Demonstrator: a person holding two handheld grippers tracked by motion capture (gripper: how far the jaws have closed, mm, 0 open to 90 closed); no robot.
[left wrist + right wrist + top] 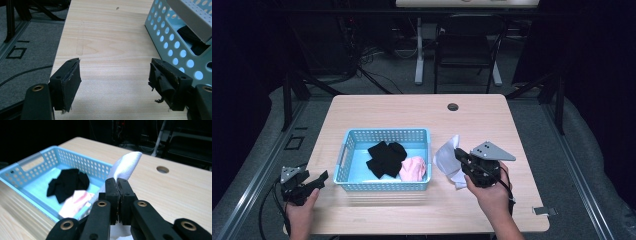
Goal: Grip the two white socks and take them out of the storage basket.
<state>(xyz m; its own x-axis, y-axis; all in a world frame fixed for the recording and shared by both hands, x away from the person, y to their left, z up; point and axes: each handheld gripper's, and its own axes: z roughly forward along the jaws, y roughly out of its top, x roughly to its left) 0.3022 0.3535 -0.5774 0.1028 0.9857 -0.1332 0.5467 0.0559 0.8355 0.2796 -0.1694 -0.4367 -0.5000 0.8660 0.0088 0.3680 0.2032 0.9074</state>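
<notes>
Right tongs [117, 185] pinch white cloth [127, 165] — upright, tip leaning right.

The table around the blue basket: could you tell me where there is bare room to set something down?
The table is bare behind the blue basket up to the round hole, and along the near edge. Crowded: inside the basket, with the black cloth and pink cloth, and right of it, where the right gripper holds the white cloth.

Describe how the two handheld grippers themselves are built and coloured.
Both are black. The left gripper has two blocky jaws with worn, frayed pads and brass-coloured rivets in its linkage arms. The right gripper has the same rivets. In the high view each carries a grey three-cornered plate with small dark holes, and a black cable trails from each. Forearms are bare, no sleeves.
</notes>
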